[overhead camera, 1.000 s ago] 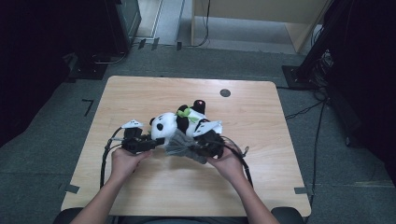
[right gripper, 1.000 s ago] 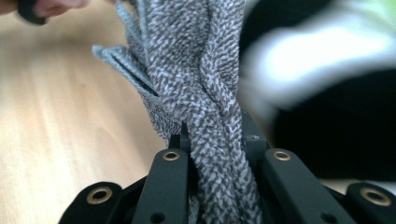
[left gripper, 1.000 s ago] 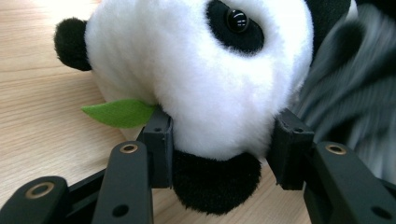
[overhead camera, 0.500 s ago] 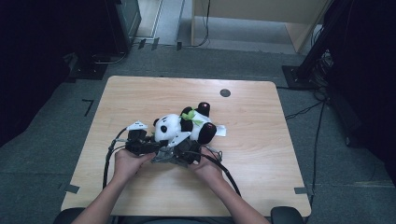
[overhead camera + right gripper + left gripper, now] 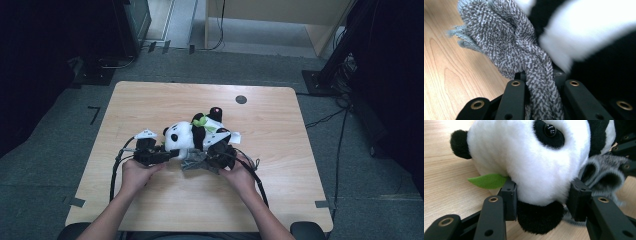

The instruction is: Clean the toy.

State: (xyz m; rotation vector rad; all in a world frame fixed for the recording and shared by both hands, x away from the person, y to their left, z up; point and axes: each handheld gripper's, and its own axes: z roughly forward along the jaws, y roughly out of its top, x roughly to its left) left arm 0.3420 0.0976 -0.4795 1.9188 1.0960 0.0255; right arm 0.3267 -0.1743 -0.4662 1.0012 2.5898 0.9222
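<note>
Panda toy [image 5: 192, 136], a black and white plush, lies on its side near the middle of the wooden table [image 5: 280, 125], a little below centre of the high view, with a green leaf [image 5: 201, 121] on its upper side. The left gripper [image 5: 159, 156] is clamped on the panda's head; in the left gripper view the two black pads press into the white fur on either side of the black muzzle [image 5: 540, 216], and another green leaf [image 5: 487, 181] sticks out at the left. A grey knitted cloth [image 5: 194, 161] lies under the toy's lower edge, and the right gripper [image 5: 216, 159] is pinched tight on it; in the right gripper view the cloth [image 5: 524, 57] runs down between the jaws. A small dark round hole [image 5: 241, 99] sits in the upper right of the table, well apart. The toy's body is blurred in the right gripper view, and both hands hide the rear parts of the grippers from above.
</note>
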